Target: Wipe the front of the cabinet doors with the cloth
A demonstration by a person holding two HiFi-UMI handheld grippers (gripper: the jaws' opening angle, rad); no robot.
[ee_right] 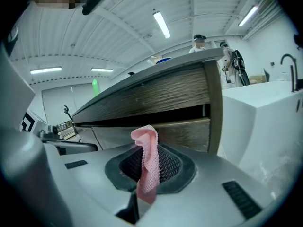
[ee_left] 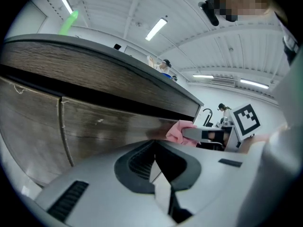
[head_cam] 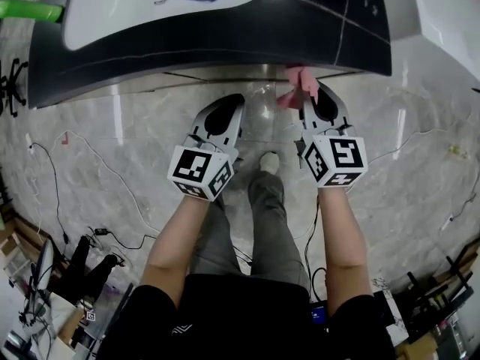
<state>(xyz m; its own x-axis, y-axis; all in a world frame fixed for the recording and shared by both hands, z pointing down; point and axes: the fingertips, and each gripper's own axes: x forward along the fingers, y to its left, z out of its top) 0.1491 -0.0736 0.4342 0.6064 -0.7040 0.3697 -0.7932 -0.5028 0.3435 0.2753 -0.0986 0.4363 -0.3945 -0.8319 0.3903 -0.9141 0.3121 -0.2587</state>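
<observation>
— How is the right claw (head_cam: pixel 313 102) held?
— It is clamped on the pink cloth (ee_right: pixel 147 160), which is pinched between its jaws and stands up past their tips. The cabinet doors (ee_right: pixel 182 131) are faced just ahead; contact cannot be told.
— And the left claw (head_cam: pixel 220 118)?
— Its jaws are pressed together on nothing, with the cloth off to its right.

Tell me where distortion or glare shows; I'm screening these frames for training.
Head view: the wide lens bends the counter, and glare streaks the floor. Left gripper view: dark corners, cabinet door bowed. Right gripper view: cloth sharp, ceiling lights bright.
</observation>
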